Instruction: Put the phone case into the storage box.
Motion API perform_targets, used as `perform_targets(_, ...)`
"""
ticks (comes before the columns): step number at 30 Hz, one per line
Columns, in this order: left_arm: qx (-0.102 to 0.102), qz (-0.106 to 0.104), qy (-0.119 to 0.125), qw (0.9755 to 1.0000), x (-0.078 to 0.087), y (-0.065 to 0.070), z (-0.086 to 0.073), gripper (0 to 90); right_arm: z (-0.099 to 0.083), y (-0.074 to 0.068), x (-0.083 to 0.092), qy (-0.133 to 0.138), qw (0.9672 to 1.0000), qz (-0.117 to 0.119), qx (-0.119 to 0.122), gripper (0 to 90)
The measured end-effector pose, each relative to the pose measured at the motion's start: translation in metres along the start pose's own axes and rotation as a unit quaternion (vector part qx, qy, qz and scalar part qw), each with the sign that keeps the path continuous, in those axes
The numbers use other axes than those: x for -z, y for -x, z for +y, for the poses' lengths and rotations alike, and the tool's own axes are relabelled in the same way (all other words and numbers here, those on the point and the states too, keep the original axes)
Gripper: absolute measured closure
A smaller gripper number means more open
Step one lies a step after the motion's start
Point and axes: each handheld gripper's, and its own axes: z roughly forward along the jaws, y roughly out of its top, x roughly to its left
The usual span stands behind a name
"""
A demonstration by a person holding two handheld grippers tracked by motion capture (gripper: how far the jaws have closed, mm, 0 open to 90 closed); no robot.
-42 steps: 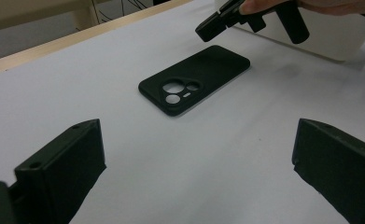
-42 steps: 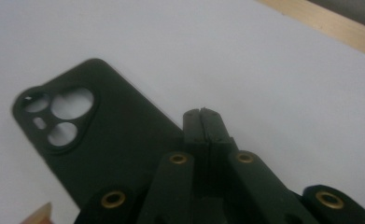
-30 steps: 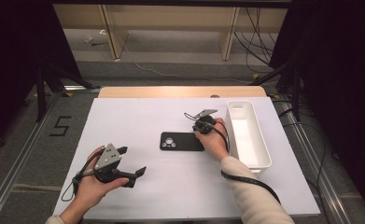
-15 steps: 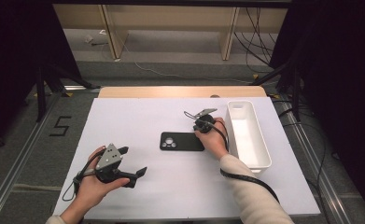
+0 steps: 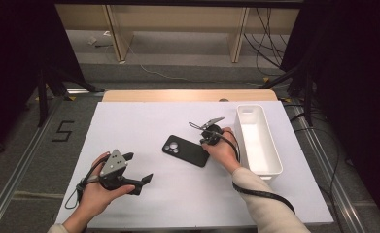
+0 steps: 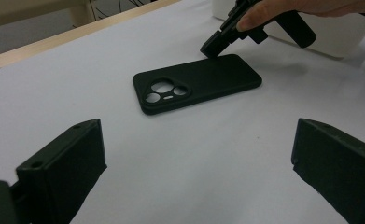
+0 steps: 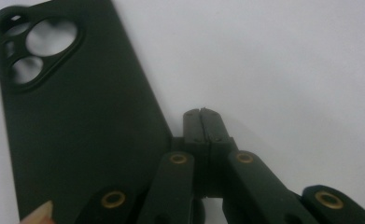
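Observation:
A black phone case (image 5: pixel 185 150) lies flat near the middle of the white table, camera holes toward the left. My right gripper (image 5: pixel 206 139) is shut with nothing between its jaws. It points down at the table right beside the case's right-hand edge. In the right gripper view the closed tips (image 7: pixel 202 116) rest next to the long edge of the case (image 7: pixel 77 126). My left gripper (image 5: pixel 138 168) stands open near the front left, well short of the case. Its view looks across bare table at the case (image 6: pixel 196 84) and the right gripper (image 6: pixel 215 45).
A long white bin (image 5: pixel 270 167) stands at the table's right side, just beyond the right hand, and appears as a white wall (image 6: pixel 343 39) in the left gripper view. A wooden strip (image 5: pixel 187 95) runs along the table's far edge.

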Motion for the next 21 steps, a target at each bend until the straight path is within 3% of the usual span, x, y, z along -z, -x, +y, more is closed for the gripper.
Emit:
perform_targets(4, 0.0, 0.001, -0.002, 1.0, 0.0, 0.0, 0.0, 2.5, -0.006, -0.01, 0.006, -0.009, 0.9997, 0.021, 0.003, 90.0)
perform_targets(10, 0.002, 0.005, -0.007, 1.0, -0.001, -0.001, -0.001, 2.9, -0.015, -0.031, 0.013, -0.009, 0.9986, 0.045, 0.026, 90.0)
perform_targets(14, 0.003, 0.007, -0.011, 0.9999, -0.001, -0.001, -0.001, 3.2, -0.022, -0.053, 0.017, -0.002, 0.9977, 0.048, 0.047, 90.0)
perform_targets(18, 0.003, 0.007, -0.013, 0.9999, -0.001, -0.001, -0.001, 3.6, -0.023, -0.077, 0.019, 0.003, 0.9955, 0.077, 0.056, 90.0)
perform_targets(21, 0.004, 0.008, -0.013, 0.9999, -0.001, -0.002, -0.001, 3.8, -0.023, -0.093, 0.017, 0.013, 0.9936, 0.086, 0.072, 90.0)
